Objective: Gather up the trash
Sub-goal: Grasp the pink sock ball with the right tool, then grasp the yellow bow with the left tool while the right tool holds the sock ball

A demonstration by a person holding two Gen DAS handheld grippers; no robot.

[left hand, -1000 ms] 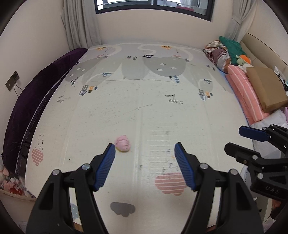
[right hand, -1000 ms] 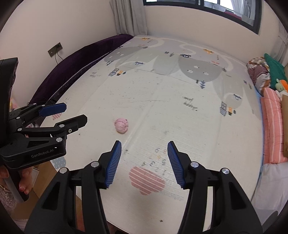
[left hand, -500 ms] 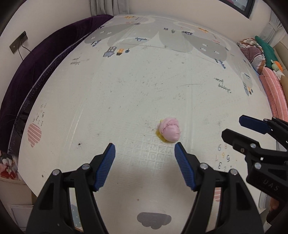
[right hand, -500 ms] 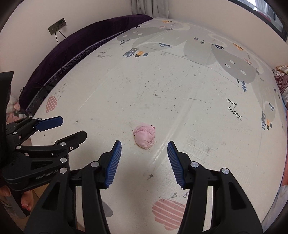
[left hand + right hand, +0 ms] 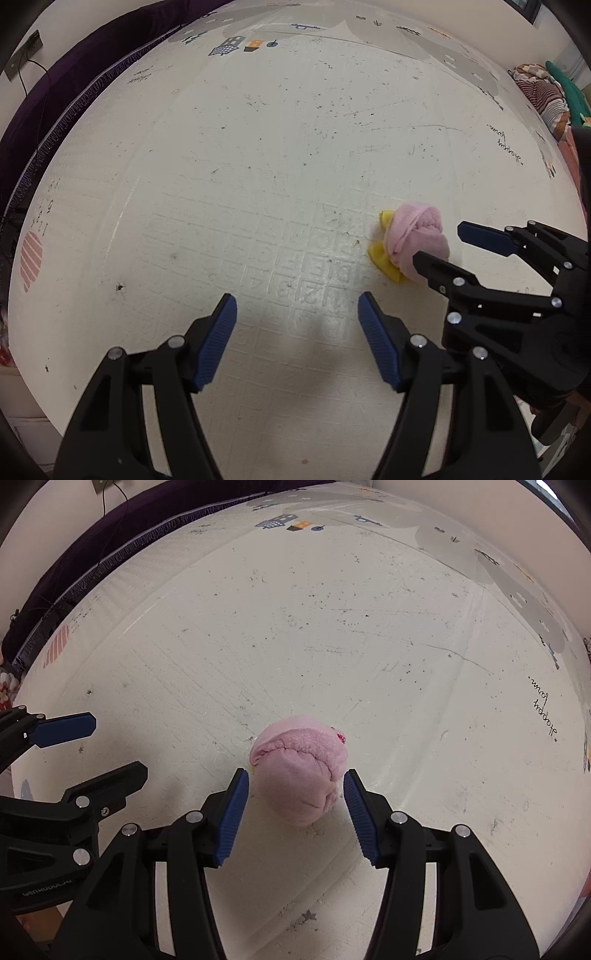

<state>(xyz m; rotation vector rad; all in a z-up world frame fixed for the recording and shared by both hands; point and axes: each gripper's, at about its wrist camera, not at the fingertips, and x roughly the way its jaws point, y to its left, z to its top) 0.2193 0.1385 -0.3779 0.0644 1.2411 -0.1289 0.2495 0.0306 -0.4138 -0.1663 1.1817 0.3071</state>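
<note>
Cream play mat (image 5: 332,635), scuffed and speckled, printed with grey clouds, small houses and numbers. Pink balled cloth (image 5: 299,771) lies on its open middle, yellow bits (image 5: 384,258) touching it. Dark purple fabric (image 5: 74,74) lines the mat's left edge.

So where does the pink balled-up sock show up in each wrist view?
Left wrist: pink sock at right of centre, on the play mat, ahead of the right gripper.
Right wrist: pink sock at lower centre, between the right gripper's open jaws.
Shared landmark: the handwritten black lettering printed on the mat.
</note>
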